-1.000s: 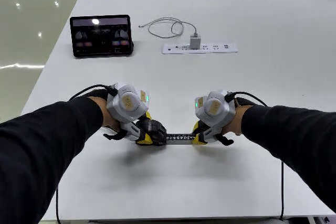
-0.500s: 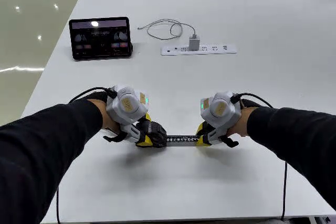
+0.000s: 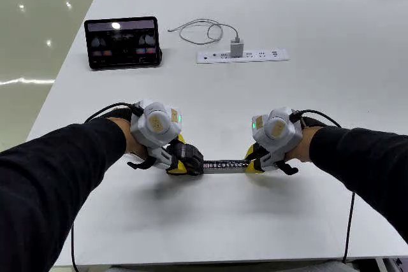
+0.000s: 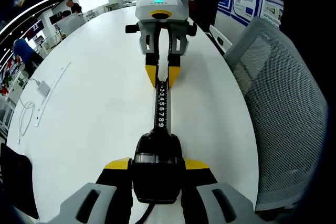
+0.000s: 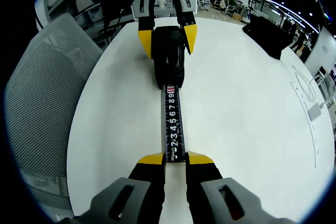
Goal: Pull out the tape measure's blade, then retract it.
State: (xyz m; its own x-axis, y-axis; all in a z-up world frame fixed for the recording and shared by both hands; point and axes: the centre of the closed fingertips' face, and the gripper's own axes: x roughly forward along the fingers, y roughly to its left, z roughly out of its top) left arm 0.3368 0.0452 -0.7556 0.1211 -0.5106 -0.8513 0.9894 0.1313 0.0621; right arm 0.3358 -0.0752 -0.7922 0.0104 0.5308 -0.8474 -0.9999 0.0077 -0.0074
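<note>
While left tool (image 3: 179,156) clamps the case (image 4: 157,169), right tool (image 5: 176,159) has drawn blade (image 5: 172,121) farther.

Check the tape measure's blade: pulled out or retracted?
Partly out: the numbered blade spans from the case to the right gripper.

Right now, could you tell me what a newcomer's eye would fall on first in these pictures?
The numbered blade stretches between the two tools near the table's front edge. The left tool grips the black tape measure case, and the right tool pinches the blade's end. Beyond them, a lit tablet stands at the far left, with a white power strip to its right.
</note>
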